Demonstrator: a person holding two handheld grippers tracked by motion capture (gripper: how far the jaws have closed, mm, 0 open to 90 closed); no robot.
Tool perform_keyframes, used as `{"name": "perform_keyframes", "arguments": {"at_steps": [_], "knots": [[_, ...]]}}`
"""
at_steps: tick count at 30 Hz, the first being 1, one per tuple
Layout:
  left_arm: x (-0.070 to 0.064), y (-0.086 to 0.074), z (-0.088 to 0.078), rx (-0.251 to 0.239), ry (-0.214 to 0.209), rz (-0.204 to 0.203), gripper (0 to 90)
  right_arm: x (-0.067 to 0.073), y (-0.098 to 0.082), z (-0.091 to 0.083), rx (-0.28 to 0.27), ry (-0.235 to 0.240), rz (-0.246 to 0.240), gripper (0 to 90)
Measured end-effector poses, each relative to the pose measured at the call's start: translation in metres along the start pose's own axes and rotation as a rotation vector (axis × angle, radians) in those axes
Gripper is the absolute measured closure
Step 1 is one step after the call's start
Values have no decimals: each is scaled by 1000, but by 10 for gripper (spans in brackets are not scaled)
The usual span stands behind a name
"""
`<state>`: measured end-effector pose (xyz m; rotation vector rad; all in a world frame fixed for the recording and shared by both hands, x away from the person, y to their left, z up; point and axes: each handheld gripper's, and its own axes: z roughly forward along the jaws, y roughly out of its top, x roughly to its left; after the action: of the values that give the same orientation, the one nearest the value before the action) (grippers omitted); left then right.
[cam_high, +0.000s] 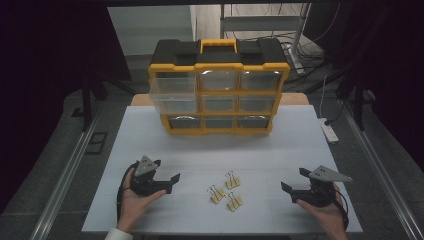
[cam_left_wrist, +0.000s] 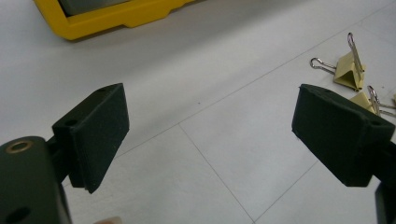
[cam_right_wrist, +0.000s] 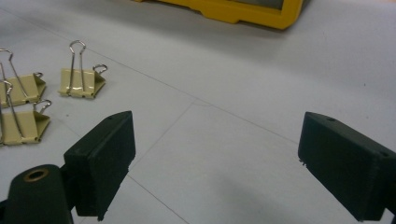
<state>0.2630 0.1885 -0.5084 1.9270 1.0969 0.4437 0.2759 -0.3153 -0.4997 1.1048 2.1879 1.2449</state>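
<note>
Three pale yellow binder clips (cam_high: 226, 189) lie close together on the white table (cam_high: 150, 135), between my two grippers. A person's left hand holds my left gripper (cam_high: 165, 172) at the front left, its jaws wide open with bare table between them (cam_left_wrist: 210, 130). My right gripper (cam_high: 295, 181) rests at the front right in the other hand, also open and empty (cam_right_wrist: 215, 149). In the right gripper view the clips (cam_right_wrist: 81, 79) lie at the left. In the left gripper view two clips (cam_left_wrist: 348, 70) show at the right edge.
A yellow and black organizer box (cam_high: 219, 87) with clear drawers stands at the back middle of the table; its upper left drawer (cam_high: 172, 92) is pulled out. A white power strip (cam_high: 330, 131) lies beyond the table's right edge.
</note>
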Motion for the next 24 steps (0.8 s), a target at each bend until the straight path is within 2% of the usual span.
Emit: {"name": "perform_keyframes", "arguments": {"at_steps": [5,9,16,21,24], "knots": [[1,0,-1,-7,-1,-5,123,-2,-3,3,14,14,6,124],[1,-2,-4,-7,-8,-7,126,0,-2,9,31,26,-8,123],[-3,-4,-4,7,-36,-7,126,0,-3,10,34,31,-13,126],[-4,-4,-6,8,-42,-16,131,-2,-3,7,26,-8,8,125],[-4,-6,-7,9,-43,-21,132,-3,-3,5,15,-9,13,129]]}}
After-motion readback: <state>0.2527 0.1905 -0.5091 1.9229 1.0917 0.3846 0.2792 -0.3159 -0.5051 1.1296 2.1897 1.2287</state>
